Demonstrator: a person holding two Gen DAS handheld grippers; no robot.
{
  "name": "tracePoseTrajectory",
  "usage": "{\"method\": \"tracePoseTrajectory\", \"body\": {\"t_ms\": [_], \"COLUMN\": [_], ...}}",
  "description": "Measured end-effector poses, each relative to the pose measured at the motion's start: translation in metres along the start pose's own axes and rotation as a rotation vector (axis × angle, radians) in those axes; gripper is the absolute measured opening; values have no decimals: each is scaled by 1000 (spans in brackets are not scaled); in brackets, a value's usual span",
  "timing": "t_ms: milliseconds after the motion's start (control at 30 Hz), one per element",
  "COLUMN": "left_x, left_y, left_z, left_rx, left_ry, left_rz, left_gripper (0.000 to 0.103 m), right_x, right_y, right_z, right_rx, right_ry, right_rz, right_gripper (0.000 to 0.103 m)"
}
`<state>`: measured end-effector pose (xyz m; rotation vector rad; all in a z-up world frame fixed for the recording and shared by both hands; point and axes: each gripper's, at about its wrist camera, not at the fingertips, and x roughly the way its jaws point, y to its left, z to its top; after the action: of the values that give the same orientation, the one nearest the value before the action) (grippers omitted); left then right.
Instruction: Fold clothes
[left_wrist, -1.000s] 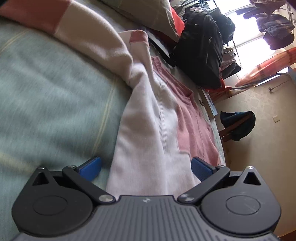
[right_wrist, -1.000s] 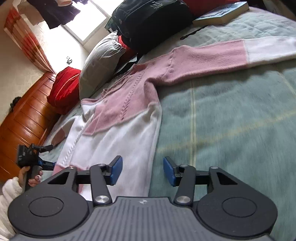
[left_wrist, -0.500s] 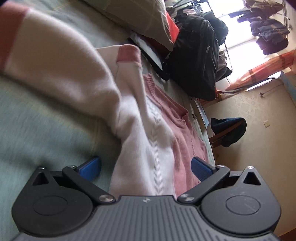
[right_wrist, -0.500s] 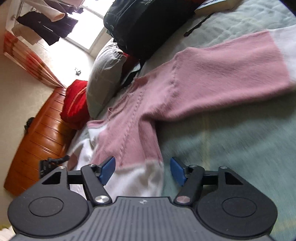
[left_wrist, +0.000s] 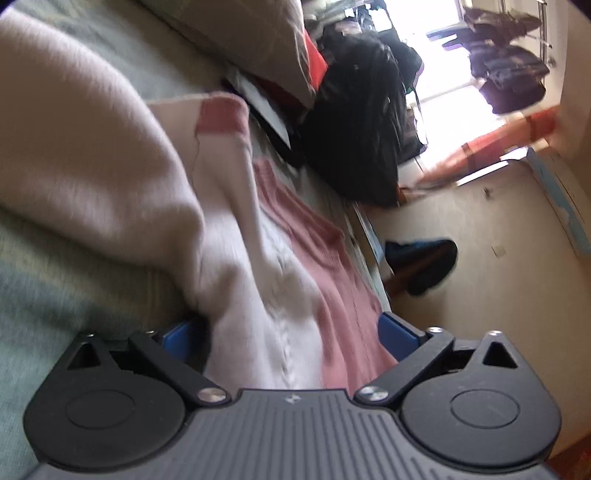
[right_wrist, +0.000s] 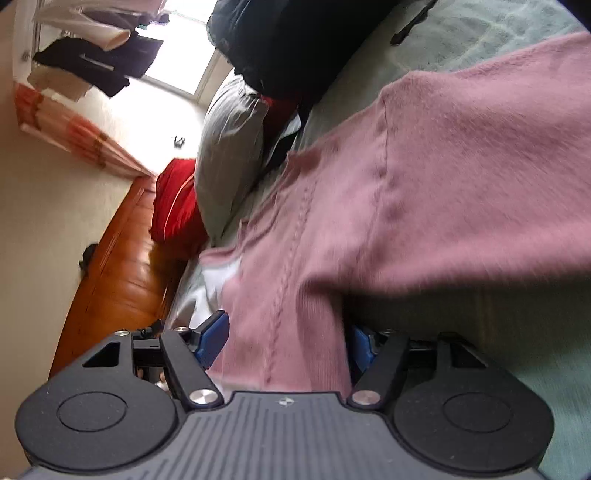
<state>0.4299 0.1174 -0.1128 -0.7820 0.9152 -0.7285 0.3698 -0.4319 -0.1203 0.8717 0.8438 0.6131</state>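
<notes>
Blue pads tip both of my tongs, and knit fabric fills the gap in each. My left tongs (left_wrist: 288, 332) stand wide apart, with the white lower part of the sweater (left_wrist: 258, 295) bunched between the pads. My right tongs (right_wrist: 286, 339) are also spread, straddling the pink upper body of the same sweater (right_wrist: 406, 206), whose sleeve runs off to the right. I cannot tell whether either pair presses the cloth. The sweater lies spread on the pale green bed cover (right_wrist: 461, 33). Beyond it sit a grey pillow (right_wrist: 229, 147), a red cushion (right_wrist: 173, 199) and a black bag (left_wrist: 351, 129), near a bright window (left_wrist: 443, 55).
</notes>
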Motion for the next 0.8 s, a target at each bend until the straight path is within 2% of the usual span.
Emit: {"method": "tracePoseTrajectory", "body": {"t_ms": [67, 100, 133, 267, 333, 400, 467, 533, 567, 633, 700, 800], "left_x": [-3, -8, -14, -7, -3, 2, -1, -11, -17, -30, -39, -40], "left_y": [-1, 4, 9, 8, 6, 4, -3, -8, -9, -9, -8, -3], "left_z": [-4, -8, -11, -10, -8, -7, -11, -16, -16, -16, -16, -16], "left_rx": [11, -13, -36, -33, -26, -20, 14, 41, 50, 59, 54, 13], "left_ry": [-6, -11, -16, -28, -34, -39, -46, -53, -62, -84, -99, -95], "left_rz": [24, 24, 24, 51, 66, 81, 108, 145, 173, 242, 301, 322], "left_gripper": [77, 63, 55, 47, 44, 36, 31, 14, 12, 10, 9, 10], "right_x": [-1, -4, -8, -8, 2, 12, 11, 0, -6, -18, -14, -7], "right_y": [1, 1, 0, -3, -2, 3, 6, 16, 22, 30, 30, 23], "right_z": [-3, -7, -10, -14, -10, -8, -9, -9, -9, -8, -8, -8], "right_rx": [-8, -5, 0, -5, -1, -18, -22, -77, -110, -164, -187, -180], "right_ry": [-13, -11, -8, 7, 6, 16, 10, -25, -40, -57, -38, -13], "right_rz": [-6, 2, 12, 29, 1, -69, -111, -168, -196, -246, -289, -319], "right_gripper": [68, 67, 66, 62, 51, 15, 14, 14, 14, 14, 14, 15]}}
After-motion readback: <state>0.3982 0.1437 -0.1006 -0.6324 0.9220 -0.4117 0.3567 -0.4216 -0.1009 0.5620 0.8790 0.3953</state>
